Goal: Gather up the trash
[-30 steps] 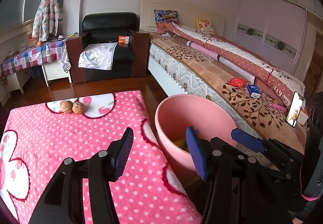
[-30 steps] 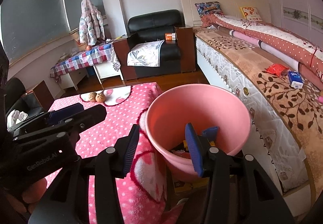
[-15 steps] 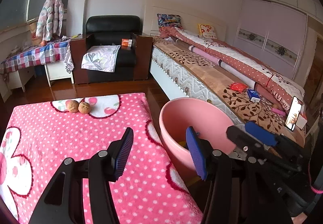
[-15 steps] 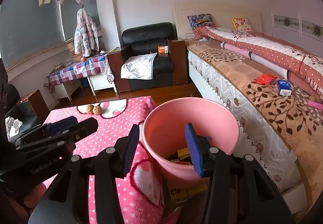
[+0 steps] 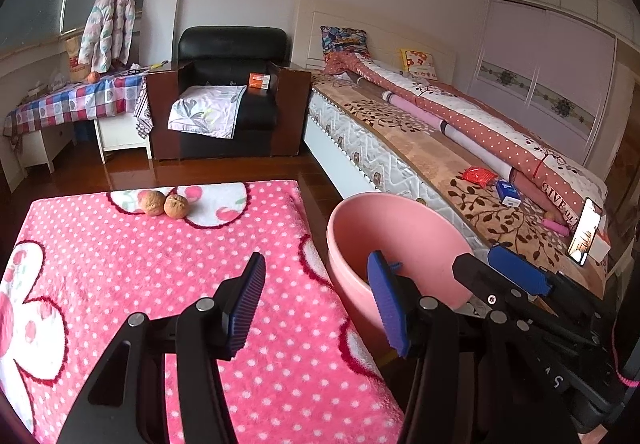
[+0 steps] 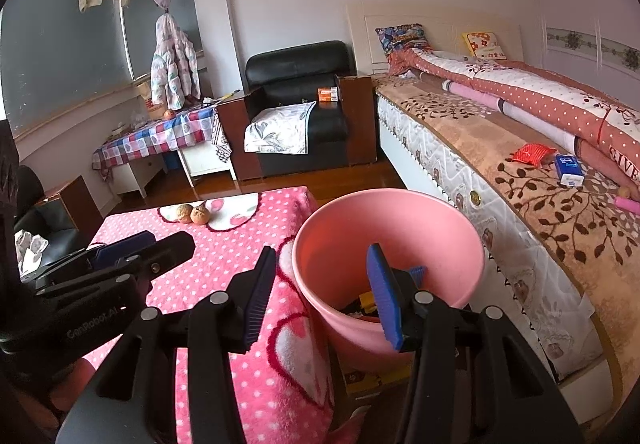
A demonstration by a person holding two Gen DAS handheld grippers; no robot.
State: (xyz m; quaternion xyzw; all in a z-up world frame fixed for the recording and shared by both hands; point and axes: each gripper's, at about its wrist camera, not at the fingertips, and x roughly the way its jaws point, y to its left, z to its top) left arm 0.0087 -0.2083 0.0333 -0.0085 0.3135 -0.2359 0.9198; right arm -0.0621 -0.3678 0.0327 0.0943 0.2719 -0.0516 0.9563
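"GIVE" on quilt (image 5: pixel 558 195); "GenRobot.AI" on left gripper (image 6: pixel 92 328).

You have a table under a pink polka-dot cloth (image 5: pixel 160 264) with two walnuts (image 5: pixel 165 203) touching each other; the bed (image 6: pixel 500 147) carries a red packet (image 6: pixel 530 154), probably a snack wrapper, and a blue box (image 6: pixel 568 170).

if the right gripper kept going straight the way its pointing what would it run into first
Most likely the pink bucket. The right gripper points downward with open, empty jaws straddling the bucket's near left rim, beside the pink dotted cloth. Depth is unclear in the fisheye view, so the rim or the trash inside could come first.
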